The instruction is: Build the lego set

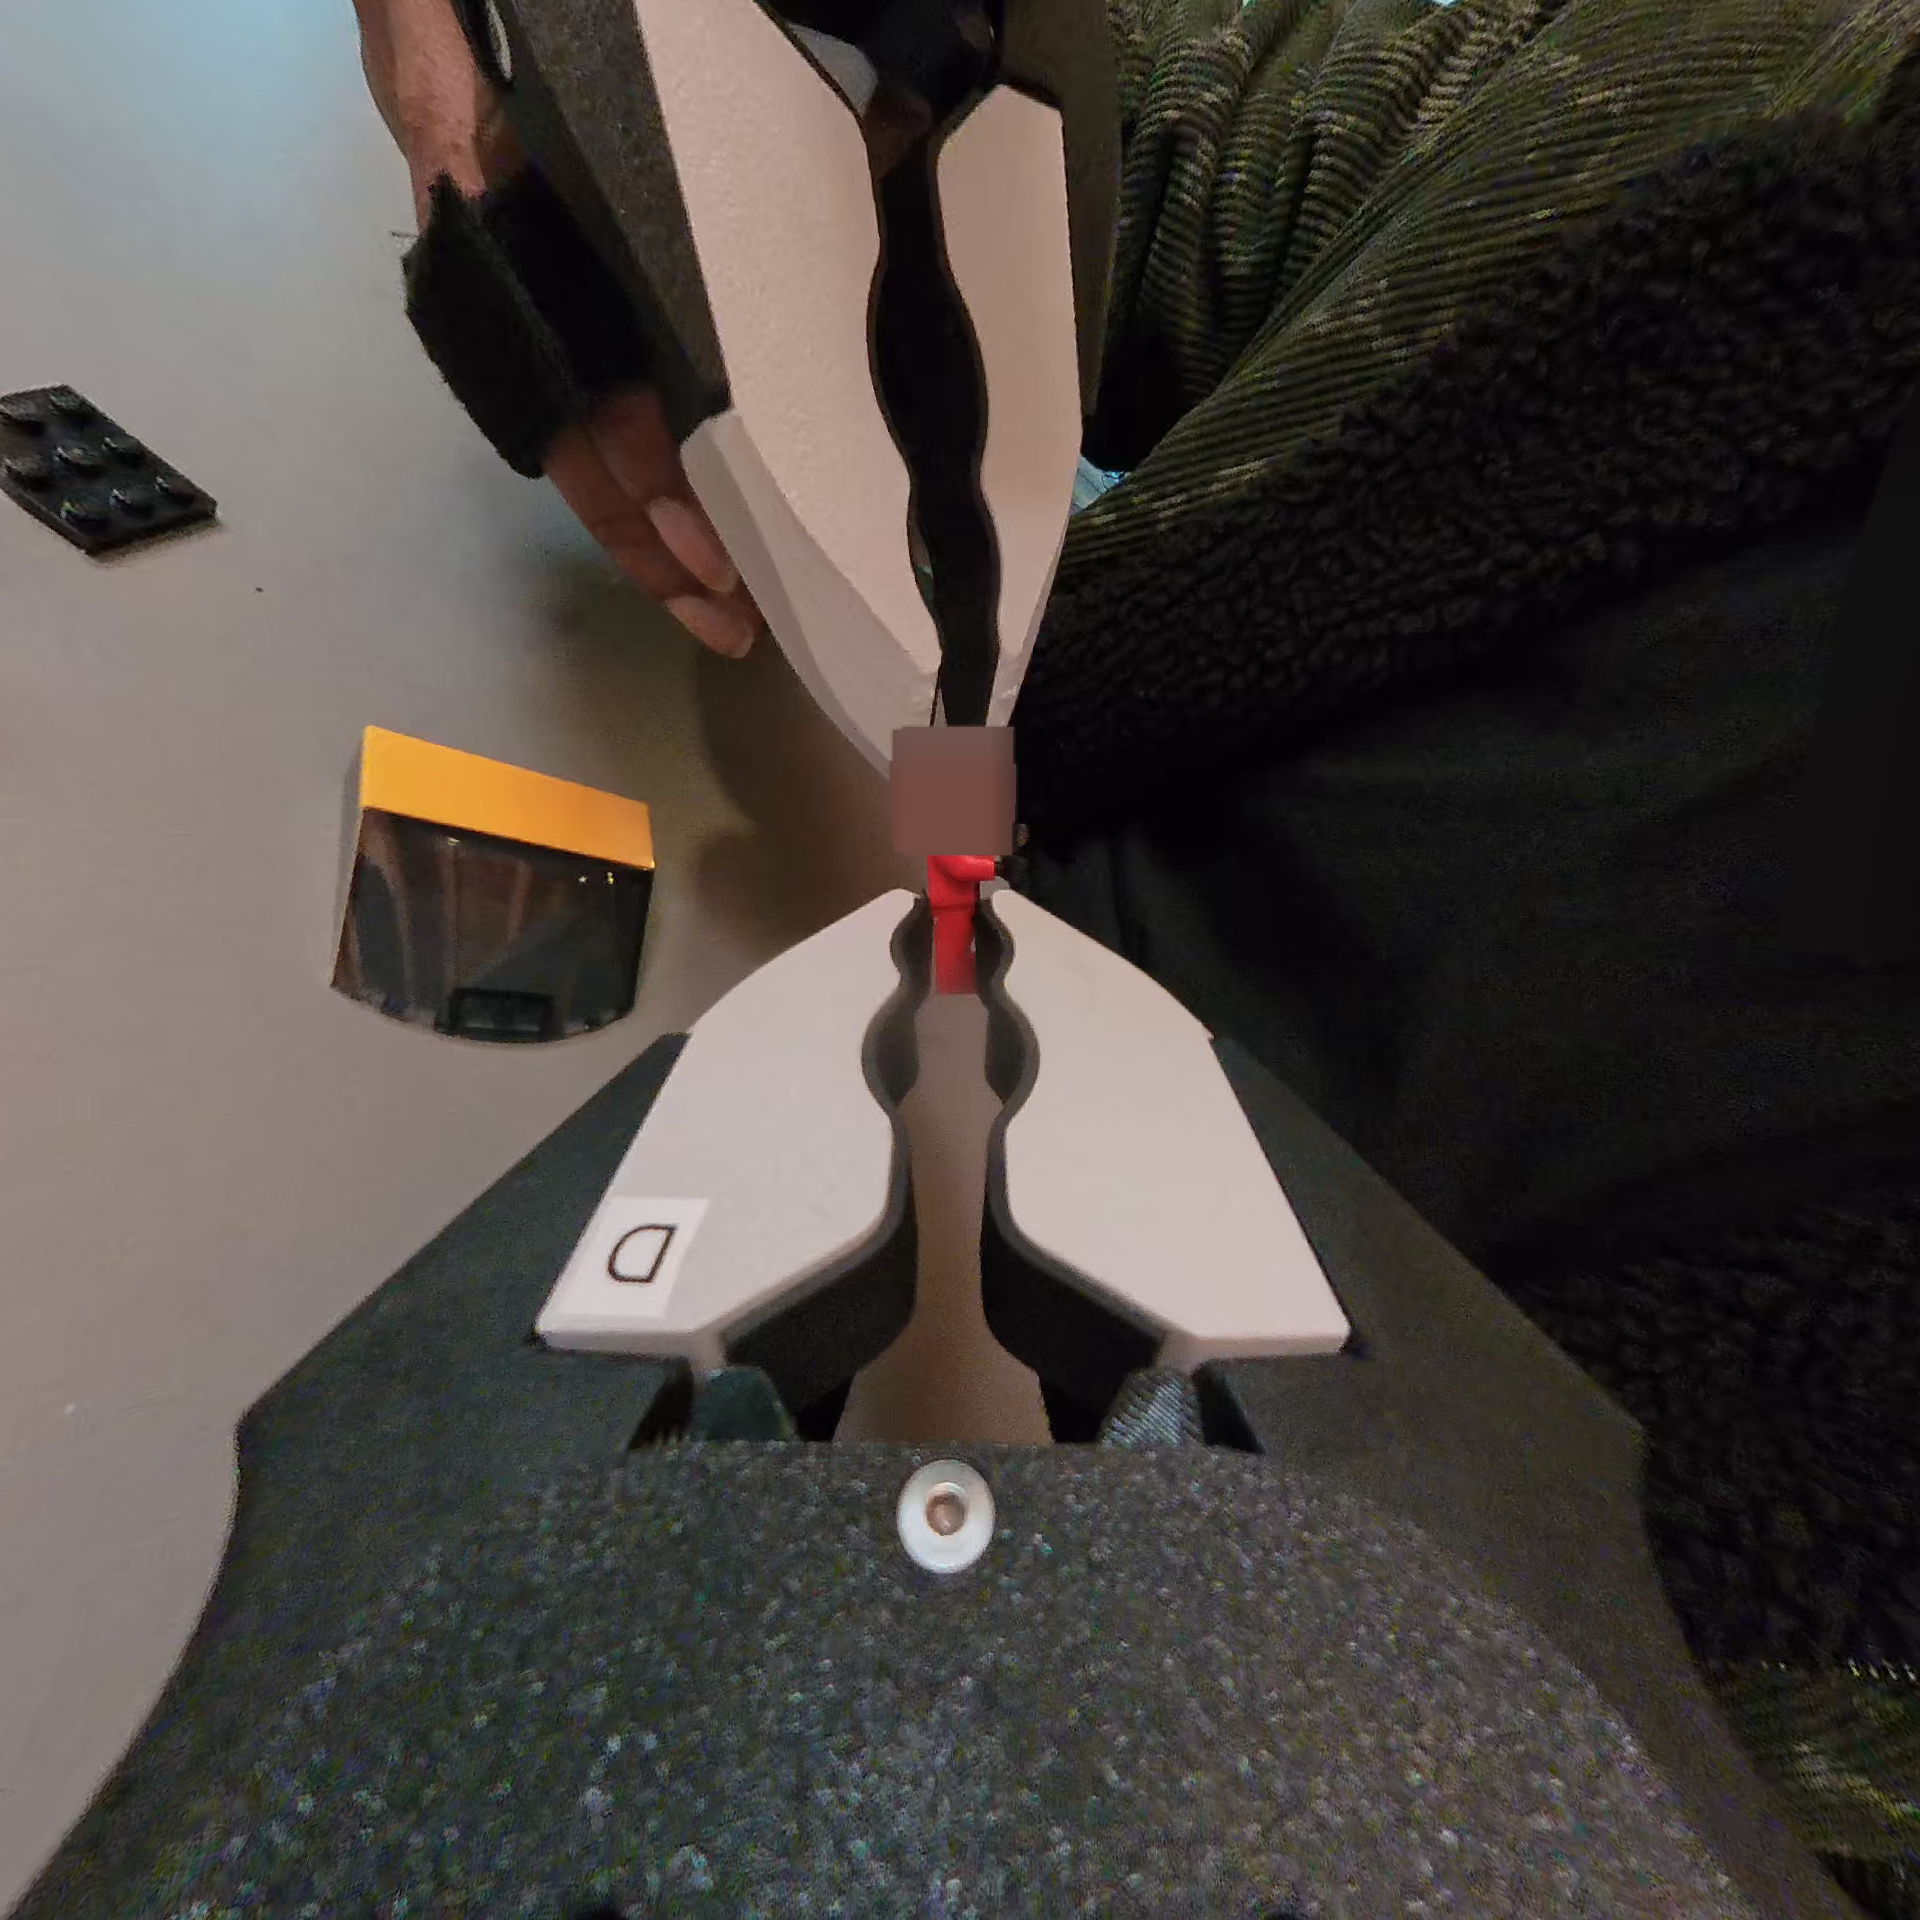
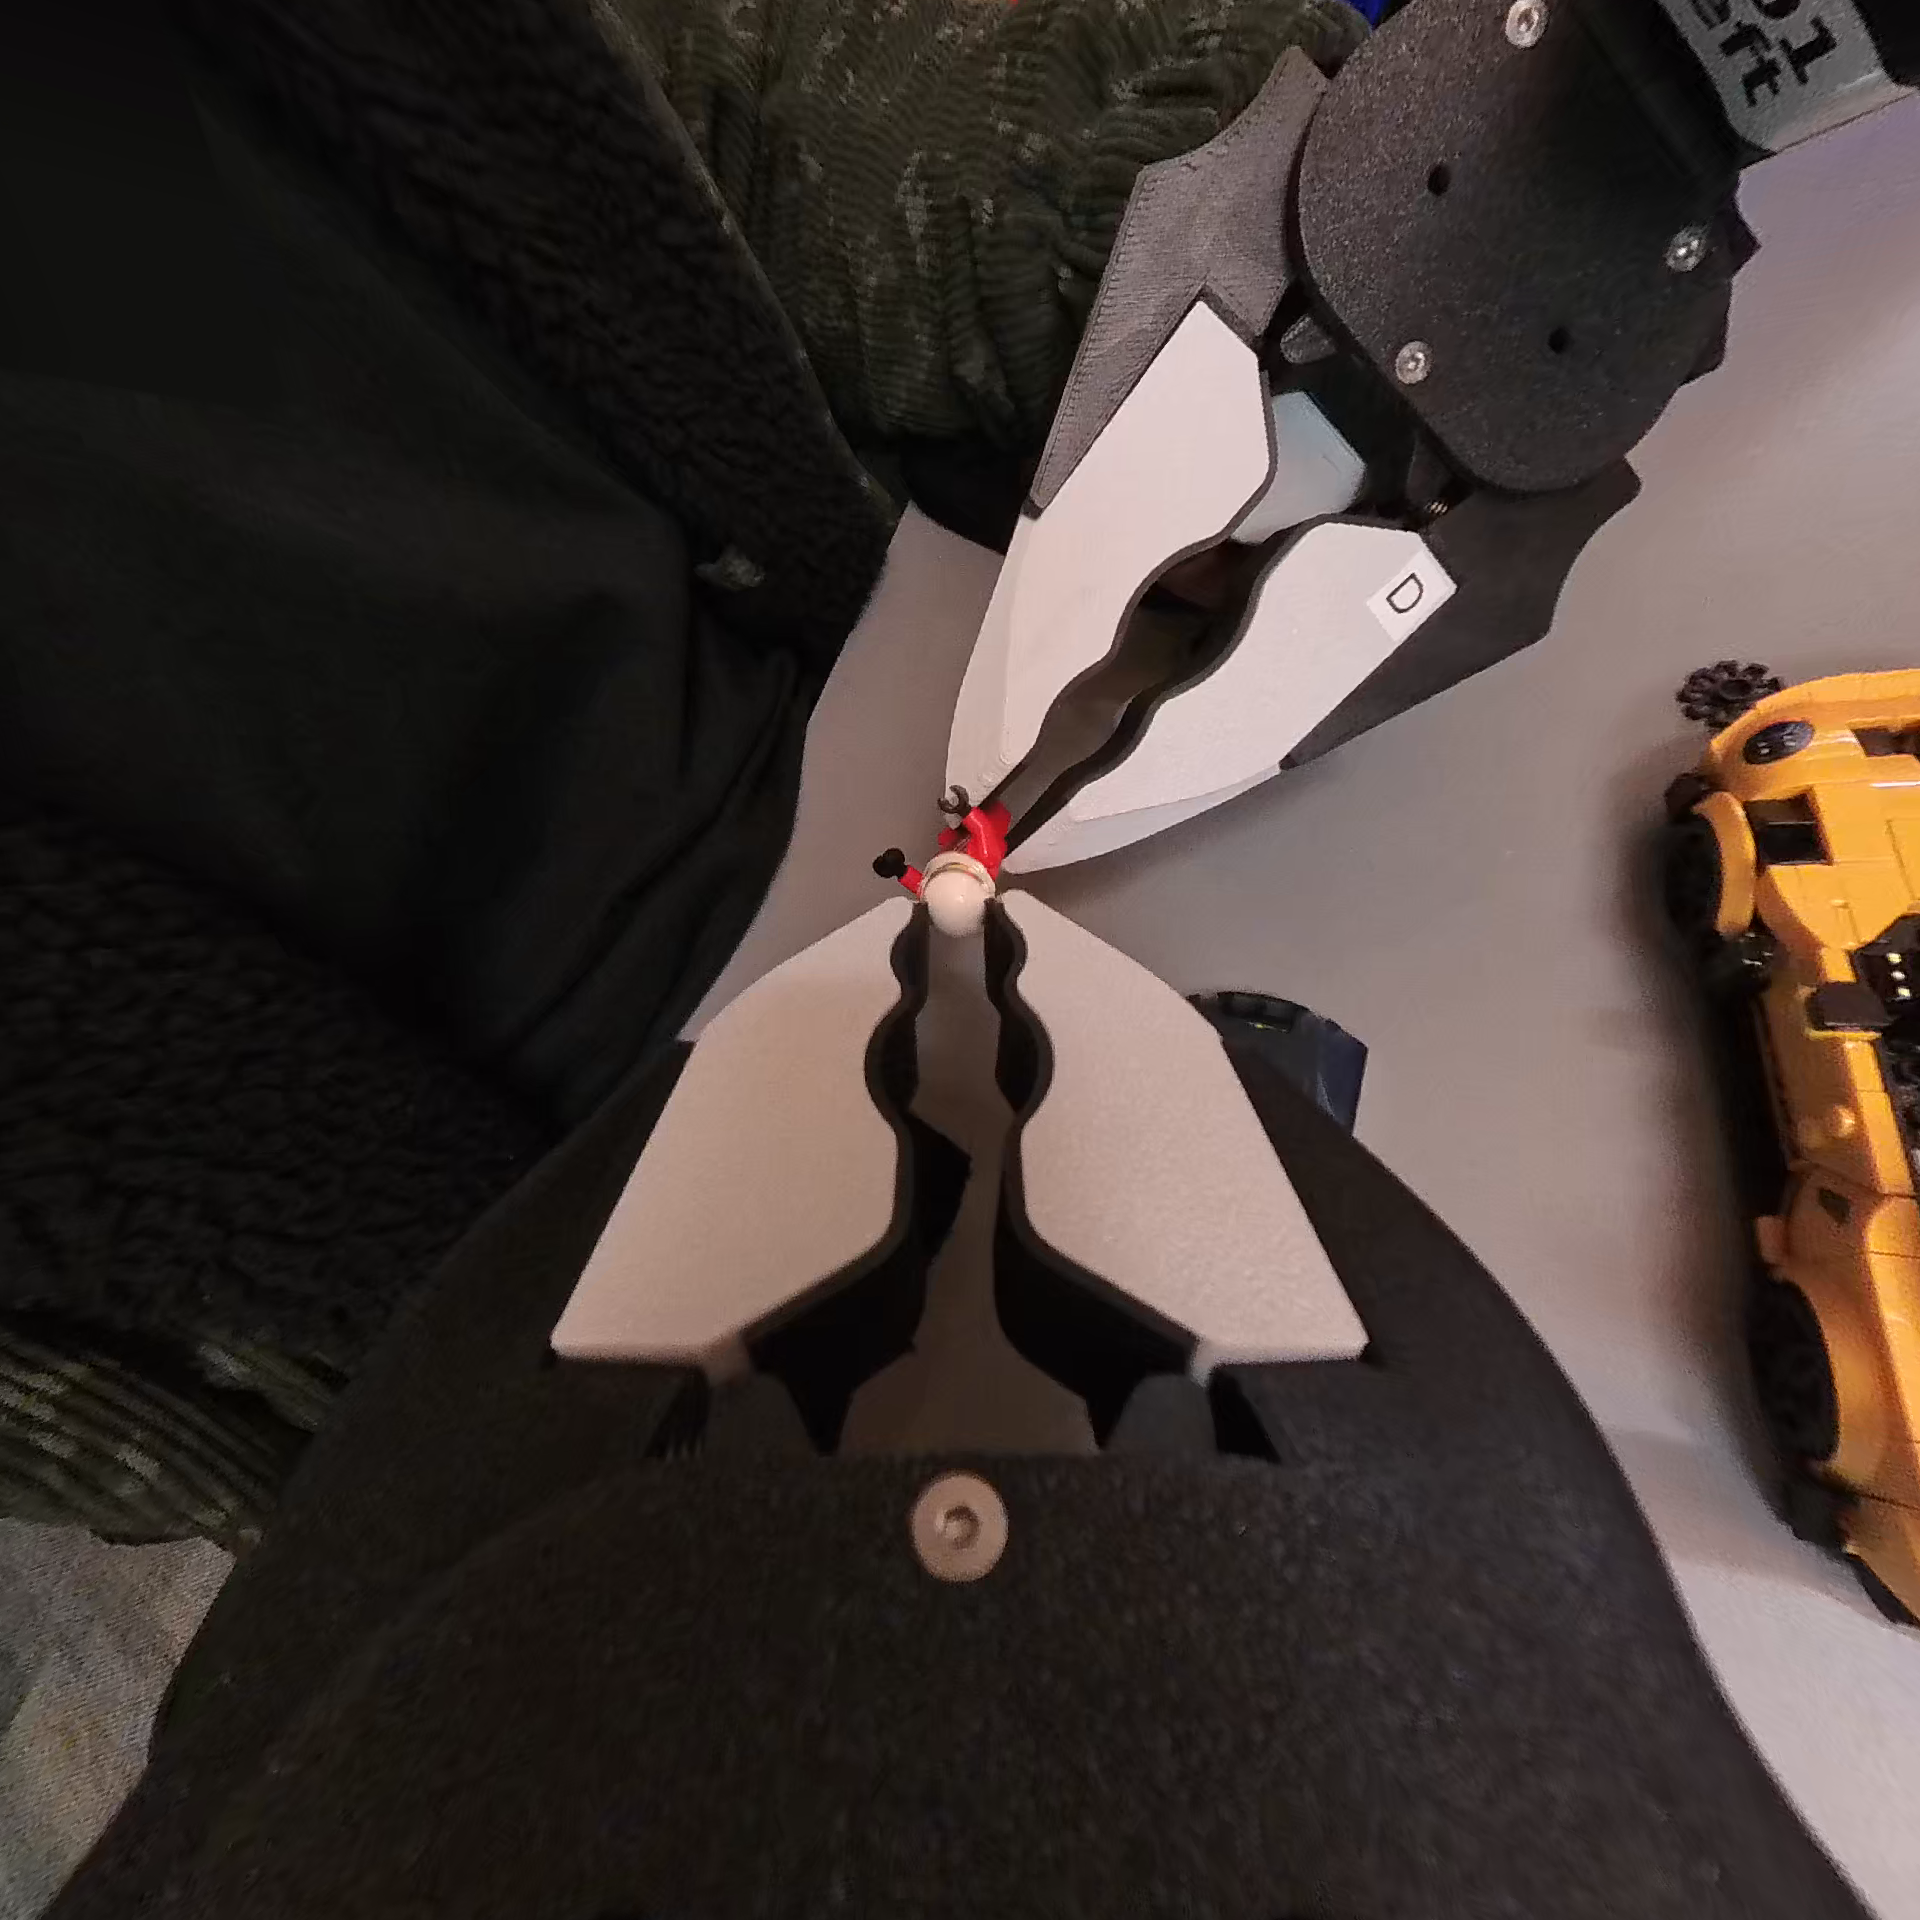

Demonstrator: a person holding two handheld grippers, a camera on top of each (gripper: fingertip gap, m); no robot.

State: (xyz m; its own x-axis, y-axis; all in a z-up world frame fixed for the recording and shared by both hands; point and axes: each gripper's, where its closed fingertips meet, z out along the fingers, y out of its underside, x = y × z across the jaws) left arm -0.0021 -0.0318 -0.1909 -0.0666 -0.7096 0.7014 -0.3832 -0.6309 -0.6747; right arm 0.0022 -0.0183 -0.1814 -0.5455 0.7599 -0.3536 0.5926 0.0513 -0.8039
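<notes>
Two hand-held tools are meeting tip to tip above a pale bench (image 1: 156, 935), sharing a tiny red minifigure (image 1: 951, 920) between them. The left tool (image 1: 951, 914) is pinching the figure's red legs, its white fingers (image 1: 790, 1122) drawn nearly together around the narrow part. The right tool (image 2: 954, 914) is closing on the figure's white helmet (image 2: 954, 902), which is sitting just between its tips; whether the tips are pressing the helmet or only cradling it is hard to tell, though the gap is matching the helmet's width.

The figure is hanging in the air close to the person's dark fleece sleeve (image 1: 1455, 727), well apart from a yellow brick car (image 2: 1829, 1091) lying on the bench to the right. A yellow-and-smoked-glass piece (image 1: 488, 894) and a black studded plate (image 1: 99, 468) are lying on the bench to the left.

The minifigure is likely feather-light, stiff plastic, smooth and prone to slipping or twisting out of a tip grip. Its joints are probably the weak point: the helmet and the small black hands (image 2: 891, 860) could pop off under a sideways tug. The flat-sided legs and torso appear the safer holds, while the rounded helmet is offering little purchase, so any pressing together probably wants to run straight along the body.
</notes>
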